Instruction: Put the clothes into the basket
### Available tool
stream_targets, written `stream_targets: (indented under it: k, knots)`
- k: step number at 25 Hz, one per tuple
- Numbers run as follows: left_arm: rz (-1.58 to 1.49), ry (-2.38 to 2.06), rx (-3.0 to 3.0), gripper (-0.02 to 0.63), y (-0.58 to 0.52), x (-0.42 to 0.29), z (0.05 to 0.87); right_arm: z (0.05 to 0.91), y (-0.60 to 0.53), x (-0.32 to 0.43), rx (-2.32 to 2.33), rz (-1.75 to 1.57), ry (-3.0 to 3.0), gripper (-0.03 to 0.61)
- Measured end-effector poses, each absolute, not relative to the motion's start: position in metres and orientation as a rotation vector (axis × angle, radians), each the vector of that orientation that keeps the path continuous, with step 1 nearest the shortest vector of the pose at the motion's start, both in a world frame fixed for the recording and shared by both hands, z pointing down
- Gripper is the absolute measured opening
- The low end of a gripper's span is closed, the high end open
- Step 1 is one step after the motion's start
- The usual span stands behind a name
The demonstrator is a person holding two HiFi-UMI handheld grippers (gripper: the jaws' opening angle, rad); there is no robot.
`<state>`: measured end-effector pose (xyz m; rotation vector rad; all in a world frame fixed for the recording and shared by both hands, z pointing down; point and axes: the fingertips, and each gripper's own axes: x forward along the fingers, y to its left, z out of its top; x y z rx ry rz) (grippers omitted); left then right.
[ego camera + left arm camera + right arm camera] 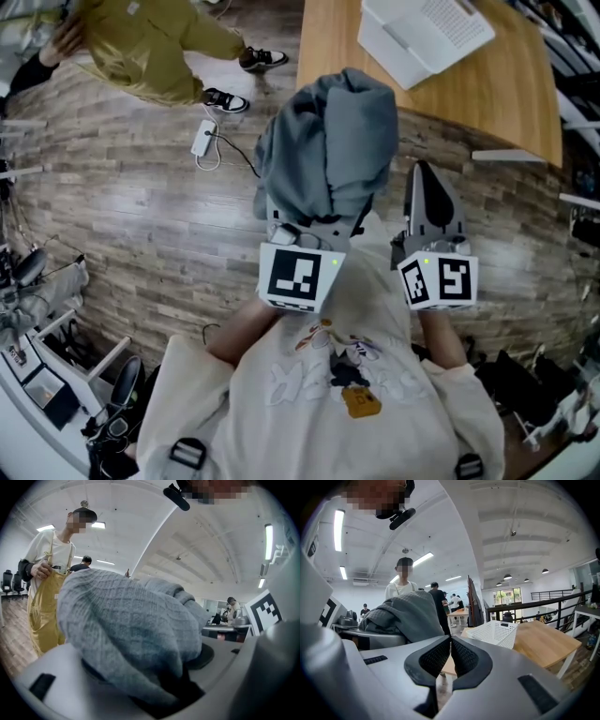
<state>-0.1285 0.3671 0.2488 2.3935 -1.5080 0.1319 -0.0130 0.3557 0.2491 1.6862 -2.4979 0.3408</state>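
Observation:
A bunched grey knit garment point(328, 150) is heaped over the jaws of my left gripper point(309, 225), which is shut on it. In the left gripper view the garment point(126, 630) fills the space between the jaws and hides the fingertips. My right gripper point(427, 183) is held level beside it on the right, shut with nothing in it. Its pads point(461, 656) meet at the tip. A white perforated basket point(422, 37) stands on the wooden table point(506, 103) ahead. In the right gripper view the basket point(494, 632) lies just beyond the jaws, with the garment point(405, 613) to their left.
A person in a yellow apron point(150, 47) stands on the wood floor ahead to the left. A white power strip point(204, 138) with its cable lies on the floor near them. Cluttered equipment point(37, 319) lines the left edge, and a black railing point(553, 602) runs behind the table.

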Motion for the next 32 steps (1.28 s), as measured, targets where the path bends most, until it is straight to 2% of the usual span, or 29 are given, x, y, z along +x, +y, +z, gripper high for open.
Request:
stream_targets:
  k: [18, 32]
  knots:
    - [0.221, -1.617, 2.383, 0.342, 0.243, -0.03, 0.237, 0.251, 0.23, 0.099, 1.681, 0.439, -2.588, 0.025]
    - [0.226, -1.65, 2.306, 0.342, 0.203, -0.008, 0.243, 0.259, 0.179, 0.109, 1.607, 0.521, -2.651, 0.026]
